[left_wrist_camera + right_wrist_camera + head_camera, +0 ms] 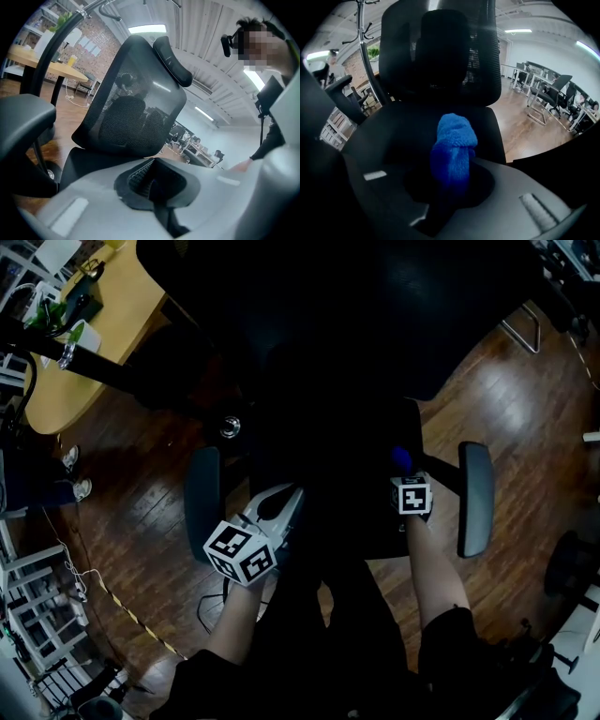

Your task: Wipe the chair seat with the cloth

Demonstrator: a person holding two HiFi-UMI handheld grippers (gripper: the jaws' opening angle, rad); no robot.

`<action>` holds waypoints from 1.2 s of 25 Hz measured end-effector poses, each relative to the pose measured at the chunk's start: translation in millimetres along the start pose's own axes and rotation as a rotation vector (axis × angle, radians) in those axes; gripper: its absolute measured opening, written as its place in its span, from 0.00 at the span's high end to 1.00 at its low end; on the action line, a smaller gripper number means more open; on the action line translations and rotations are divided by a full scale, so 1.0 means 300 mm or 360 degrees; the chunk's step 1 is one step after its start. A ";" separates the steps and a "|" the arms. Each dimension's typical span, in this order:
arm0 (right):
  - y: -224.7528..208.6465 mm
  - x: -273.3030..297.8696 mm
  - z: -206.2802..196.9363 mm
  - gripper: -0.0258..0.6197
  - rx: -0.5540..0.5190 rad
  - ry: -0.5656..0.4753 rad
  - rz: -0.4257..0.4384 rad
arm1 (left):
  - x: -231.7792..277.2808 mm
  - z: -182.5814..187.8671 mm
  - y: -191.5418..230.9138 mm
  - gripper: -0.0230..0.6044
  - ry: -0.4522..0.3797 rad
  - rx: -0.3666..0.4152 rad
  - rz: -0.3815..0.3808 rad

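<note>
Near the middle of the head view, the right gripper (405, 474) pinches the bunched blue cloth (401, 458) over the right side of the black chair seat (337, 479), while the left gripper (289, 501), lower left, has its jaws pressed together on nothing.

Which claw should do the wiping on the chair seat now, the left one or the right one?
The right claw. It pinches the blue cloth over the chair seat. The left claw is closed with nothing in it.
</note>
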State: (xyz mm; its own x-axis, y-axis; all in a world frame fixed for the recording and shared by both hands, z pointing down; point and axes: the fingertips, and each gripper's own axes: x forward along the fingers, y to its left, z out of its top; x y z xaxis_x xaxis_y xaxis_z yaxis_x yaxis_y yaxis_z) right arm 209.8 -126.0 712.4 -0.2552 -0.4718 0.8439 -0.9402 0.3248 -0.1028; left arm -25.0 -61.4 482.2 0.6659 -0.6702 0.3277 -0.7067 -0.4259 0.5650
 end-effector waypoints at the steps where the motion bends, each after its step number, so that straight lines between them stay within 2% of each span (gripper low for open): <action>1: -0.002 -0.005 0.011 0.90 -0.0005 -0.0009 -0.0004 | -0.004 0.000 0.004 0.96 -0.0005 0.0004 0.0010; 5: 0.008 -0.030 0.039 0.90 0.0066 -0.0032 -0.0006 | -0.036 -0.002 0.008 0.96 -0.0042 -0.0005 0.0052; 8: 0.092 -0.009 0.039 0.90 0.0054 -0.0029 0.0062 | -0.074 0.002 0.008 0.96 -0.0076 -0.0005 0.0077; 13: 0.471 0.051 0.081 0.90 -0.0056 -0.0008 0.0358 | -0.154 0.021 0.039 0.96 -0.0121 -0.0016 0.0118; 18: 0.864 0.117 0.055 0.90 -0.0221 0.0074 0.0631 | -0.234 0.015 0.074 0.96 -0.0169 -0.0064 0.0158; 22: 1.090 0.108 0.034 0.90 -0.0316 0.0093 0.0773 | -0.290 0.011 0.087 0.96 -0.0217 -0.0107 0.0202; 26: 1.114 0.082 0.050 0.90 -0.0384 0.0020 0.0775 | -0.324 -0.002 0.080 0.96 -0.0234 -0.0115 0.0213; 30: 1.055 0.102 0.031 0.90 -0.0374 0.0027 0.0732 | -0.316 -0.024 0.105 0.96 -0.0210 -0.0116 0.0202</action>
State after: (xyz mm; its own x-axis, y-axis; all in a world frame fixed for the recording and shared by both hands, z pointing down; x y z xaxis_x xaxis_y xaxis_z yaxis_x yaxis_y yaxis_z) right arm -97.8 -45.2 700.8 -0.6247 -0.2243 0.7480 -0.6552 0.6716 -0.3458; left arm -108.8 -6.8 474.5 0.5320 -0.7918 0.3002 -0.7607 -0.2911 0.5802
